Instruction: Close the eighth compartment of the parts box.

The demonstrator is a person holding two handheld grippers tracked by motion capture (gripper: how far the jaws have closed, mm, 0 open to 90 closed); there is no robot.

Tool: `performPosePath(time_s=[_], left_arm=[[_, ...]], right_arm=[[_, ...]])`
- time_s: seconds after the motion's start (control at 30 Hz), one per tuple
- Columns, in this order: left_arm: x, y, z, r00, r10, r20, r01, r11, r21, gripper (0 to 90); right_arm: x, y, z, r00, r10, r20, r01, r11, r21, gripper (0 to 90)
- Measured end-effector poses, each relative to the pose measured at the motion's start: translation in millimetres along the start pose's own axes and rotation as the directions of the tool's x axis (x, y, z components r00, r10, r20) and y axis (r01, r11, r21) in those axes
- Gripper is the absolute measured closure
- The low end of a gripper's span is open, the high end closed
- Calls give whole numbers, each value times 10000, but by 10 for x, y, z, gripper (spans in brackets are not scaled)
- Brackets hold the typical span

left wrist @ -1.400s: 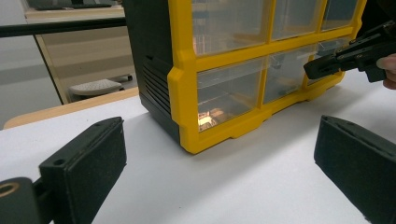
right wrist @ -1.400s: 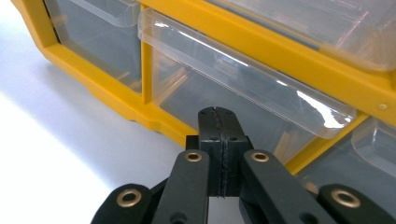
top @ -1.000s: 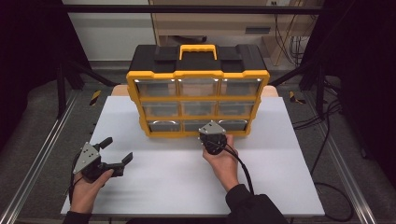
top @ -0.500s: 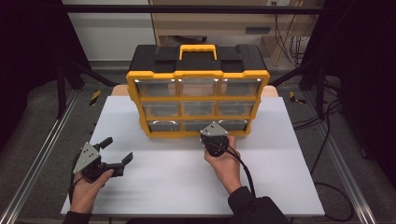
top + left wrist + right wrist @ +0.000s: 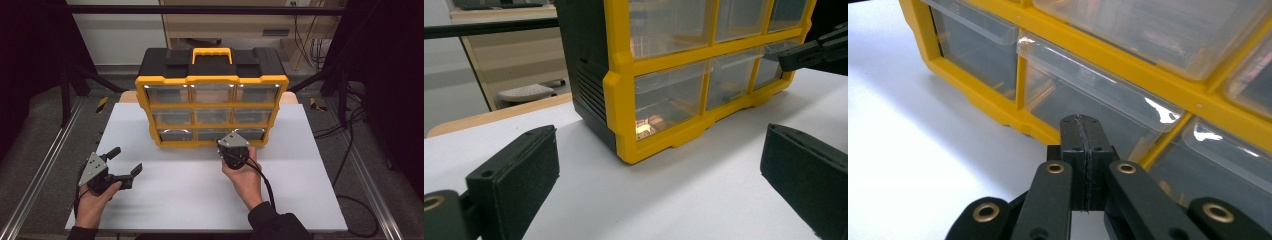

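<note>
Yellow-framed drawer cabinet [image 5: 212, 107] with clear drawers at the white table's [image 5: 190, 195] far centre, black top and yellow handle seen from the high view, right gripper [image 5: 1082, 131] clenched empty before the bottom middle drawer [image 5: 1098, 107], left gripper [image 5: 126, 164] released, well apart.

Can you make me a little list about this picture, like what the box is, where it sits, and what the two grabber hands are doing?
box: yellow and black drawer organizer, clear drawers, all pushed in
sits on: white table
left gripper: jaws wide open, away from the box, holding nothing
right gripper: jaws shut together, tip right in front of the bottom middle drawer, holding nothing
touching drawer: cannot tell
</note>
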State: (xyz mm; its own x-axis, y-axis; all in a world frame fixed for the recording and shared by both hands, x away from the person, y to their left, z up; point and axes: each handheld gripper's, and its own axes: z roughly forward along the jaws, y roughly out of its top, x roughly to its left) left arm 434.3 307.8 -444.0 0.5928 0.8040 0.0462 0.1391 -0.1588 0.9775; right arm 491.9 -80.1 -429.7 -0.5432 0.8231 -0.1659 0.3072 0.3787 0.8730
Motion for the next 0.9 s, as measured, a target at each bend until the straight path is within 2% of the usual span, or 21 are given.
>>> performPosePath(time_s=[0.37, 0.7, 0.83, 0.9], left_arm=[[-2, 2, -3, 10000, 5, -6, -5, 10000, -6, 23], [-4, 0, -3, 10000, 10, 2, -10, 10000, 27, 23], [1, -1, -6, 10000, -50, 13, 50, 10000, 17, 22], [2, -3, -5, 10000, -65, 17, 65, 10000, 29, 21]], right_arm=[[-93, 7, -184, 9996, 279, -46, -280, 9988, -395, 900], [-248, -17, -394, 9981, 622, 40, -617, 9947, -821, 900], [-308, -41, -488, 9975, 687, -143, -699, 9912, -1120, 833], [-346, -64, -530, 9961, 741, -476, -798, 9878, -1336, 758]])
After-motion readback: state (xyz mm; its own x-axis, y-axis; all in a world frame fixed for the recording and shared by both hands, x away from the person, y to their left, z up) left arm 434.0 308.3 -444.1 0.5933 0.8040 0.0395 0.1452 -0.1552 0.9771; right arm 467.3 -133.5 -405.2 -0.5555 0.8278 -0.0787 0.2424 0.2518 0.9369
